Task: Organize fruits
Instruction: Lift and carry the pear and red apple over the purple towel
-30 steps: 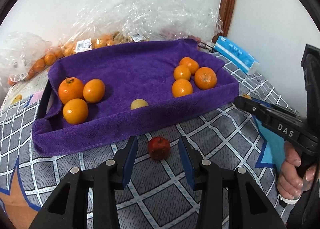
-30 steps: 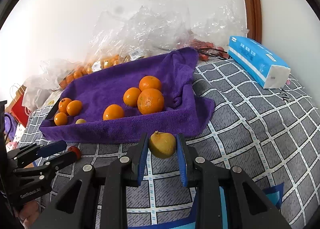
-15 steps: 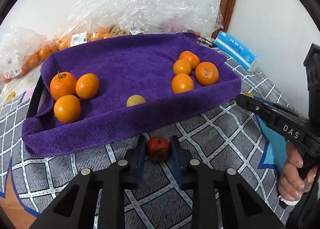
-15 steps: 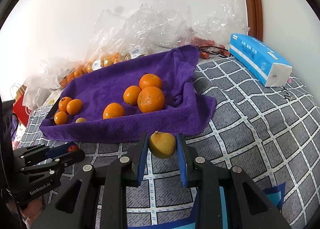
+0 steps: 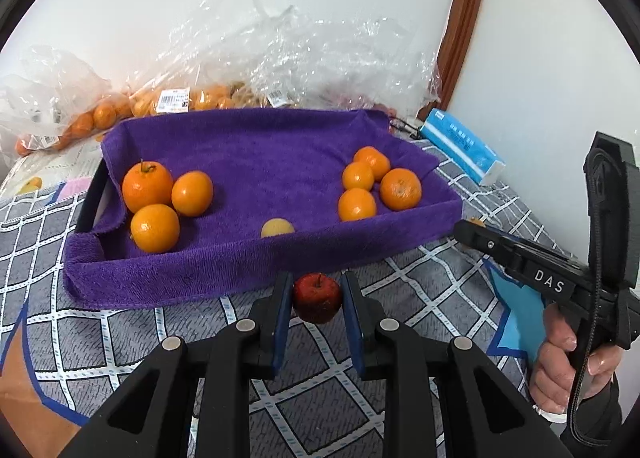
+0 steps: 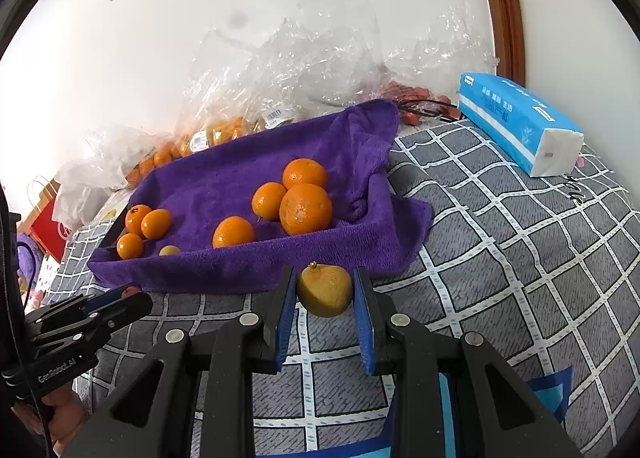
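Note:
My left gripper (image 5: pixel 317 300) is shut on a small red apple (image 5: pixel 317 297), held just above the checked grey cover in front of the purple towel-lined tray (image 5: pixel 200 266). My right gripper (image 6: pixel 325 294) is shut on a small yellow fruit (image 6: pixel 325 290) with a stem, near the tray's front right corner. Inside the tray, three oranges (image 5: pixel 154 194) lie at the left, several oranges (image 5: pixel 376 186) at the right, and one small yellow fruit (image 5: pixel 277 227) near the front wall. In the right wrist view the left gripper (image 6: pixel 128 300) shows at the far left with the apple (image 6: pixel 130 290) between its fingers.
Clear plastic bags (image 5: pixel 280 58) with more oranges (image 5: pixel 104 114) are piled against the wall behind the tray. A blue tissue pack (image 6: pixel 520 122) lies at the back right on the cover. A person's hand (image 5: pixel 568 362) grips the right tool's handle. A red paper bag (image 6: pixel 48 218) stands far left.
My left gripper moved forward around the red apple, closed on it and lifted it slightly. The right gripper kept still with the yellow fruit.

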